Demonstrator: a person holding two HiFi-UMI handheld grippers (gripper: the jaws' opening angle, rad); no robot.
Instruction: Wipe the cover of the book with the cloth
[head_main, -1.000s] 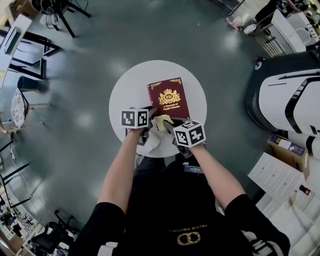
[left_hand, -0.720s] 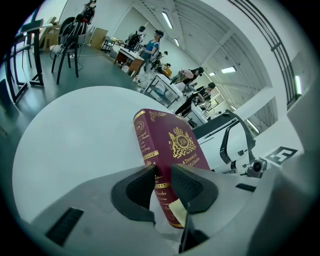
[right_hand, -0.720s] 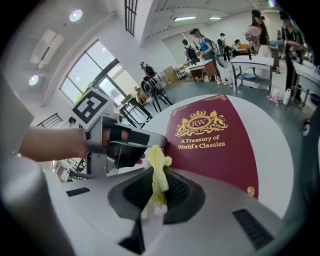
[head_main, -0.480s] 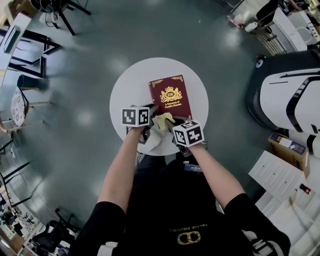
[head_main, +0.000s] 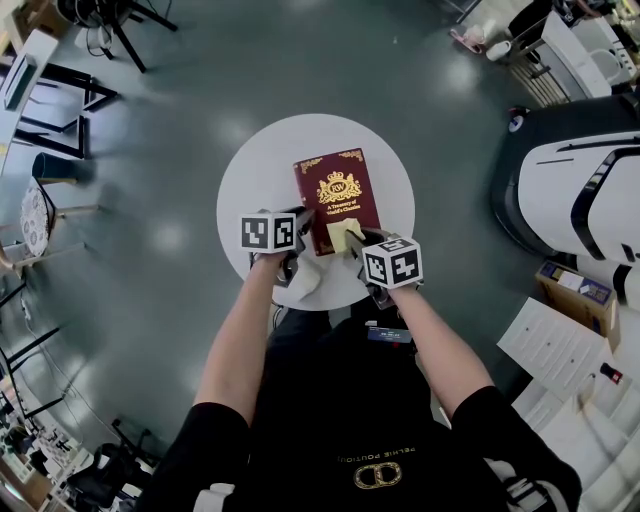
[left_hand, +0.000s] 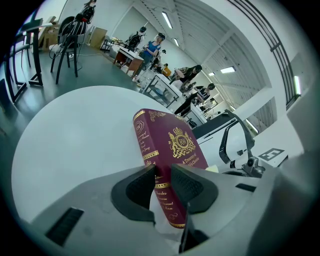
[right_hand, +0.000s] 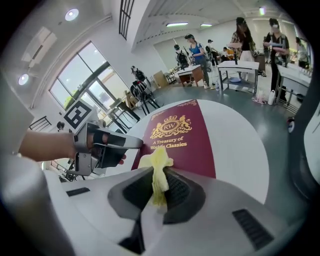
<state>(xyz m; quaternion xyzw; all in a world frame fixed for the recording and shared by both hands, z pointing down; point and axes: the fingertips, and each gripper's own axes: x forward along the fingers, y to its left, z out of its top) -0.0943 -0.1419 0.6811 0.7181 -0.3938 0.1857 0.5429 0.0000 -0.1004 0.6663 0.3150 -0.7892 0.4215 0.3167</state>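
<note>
Bright, even indoor light here: ceiling strip lights (left_hand: 166, 20) run overhead, and the big windows (right_hand: 95, 94) blow out white in the right gripper view. Soft glare patches sit on the grey floor (head_main: 165, 240), the white table (head_main: 258, 170) is nearly washed out, and shadows are faint. Both gripper views bend hard at black corners. Gold print on the book (right_hand: 175, 150) reads sharp; the cloth (right_hand: 159, 171) by the lens goes soft.

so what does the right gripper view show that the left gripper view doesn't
Only the right gripper view: the yellow cloth pinched in the right gripper, lying on the book cover, and the left gripper at the book's edge. Only the left gripper view: the book's spine with gold lettering, clamped between the left jaws. Both: the red book on the white round table.
</note>
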